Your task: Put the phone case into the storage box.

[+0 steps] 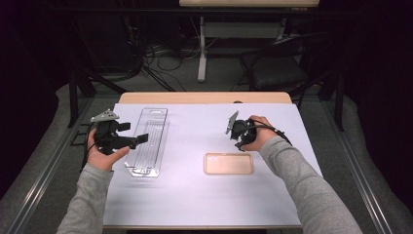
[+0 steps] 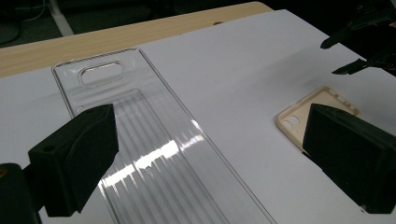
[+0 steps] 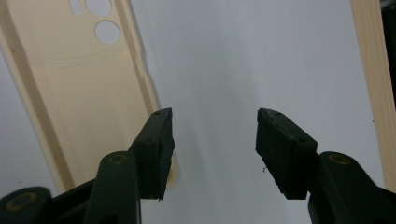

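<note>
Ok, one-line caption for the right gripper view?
Right gripper, jaws open, hovers beside beige phone case on white table cover.

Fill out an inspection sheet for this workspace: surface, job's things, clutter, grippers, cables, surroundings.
Surface: white mat on a wooden table.
Job's things: beige phone case lying flat, inside up; clear plastic tray left of it, apart.
Clutter: nothing seen.
Grippers: left gripper open, beside the tray, nothing between its jaws; right gripper open above the mat near the case, holding nothing.
Cables: a cable trails from the right gripper; tangled cables on the floor behind.
Surroundings: dark room, chair, table leg.
</note>
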Demonstrator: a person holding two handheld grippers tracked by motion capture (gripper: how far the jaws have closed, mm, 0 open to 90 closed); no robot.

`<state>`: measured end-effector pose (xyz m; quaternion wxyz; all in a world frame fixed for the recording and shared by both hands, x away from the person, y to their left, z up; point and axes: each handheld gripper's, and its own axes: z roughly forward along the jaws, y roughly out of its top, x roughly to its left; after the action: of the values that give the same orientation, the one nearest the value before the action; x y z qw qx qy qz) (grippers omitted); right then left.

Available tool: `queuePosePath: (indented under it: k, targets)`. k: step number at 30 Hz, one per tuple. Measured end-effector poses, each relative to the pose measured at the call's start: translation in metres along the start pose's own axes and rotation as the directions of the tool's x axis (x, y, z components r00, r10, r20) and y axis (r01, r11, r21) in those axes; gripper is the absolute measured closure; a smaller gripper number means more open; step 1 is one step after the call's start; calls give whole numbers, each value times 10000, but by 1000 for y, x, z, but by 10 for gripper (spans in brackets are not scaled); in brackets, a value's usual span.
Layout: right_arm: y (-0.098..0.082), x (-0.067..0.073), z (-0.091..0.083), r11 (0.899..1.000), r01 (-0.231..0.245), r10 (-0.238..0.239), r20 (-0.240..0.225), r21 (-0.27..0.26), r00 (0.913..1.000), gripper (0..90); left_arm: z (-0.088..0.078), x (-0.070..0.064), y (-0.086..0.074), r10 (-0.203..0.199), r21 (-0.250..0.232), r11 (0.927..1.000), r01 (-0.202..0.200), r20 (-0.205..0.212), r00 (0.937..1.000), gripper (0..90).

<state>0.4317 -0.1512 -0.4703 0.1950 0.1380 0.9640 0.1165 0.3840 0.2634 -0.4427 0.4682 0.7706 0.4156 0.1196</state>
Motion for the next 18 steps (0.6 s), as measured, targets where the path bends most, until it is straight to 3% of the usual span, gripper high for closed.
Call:
queuePosePath:
  k: [14, 18]
  targets:
    - [7, 3, 7, 9992, 386, -386, -84, 51, 9992, 504, 0, 2, -1, -16, -27, 10000, 16, -64, 10000, 38]
    - [8, 4, 13, 9989, 465, -461, -441, 97, 9980, 553, 0, 2, -1, 37, 8, 10000, -37, -67, 10000, 40]
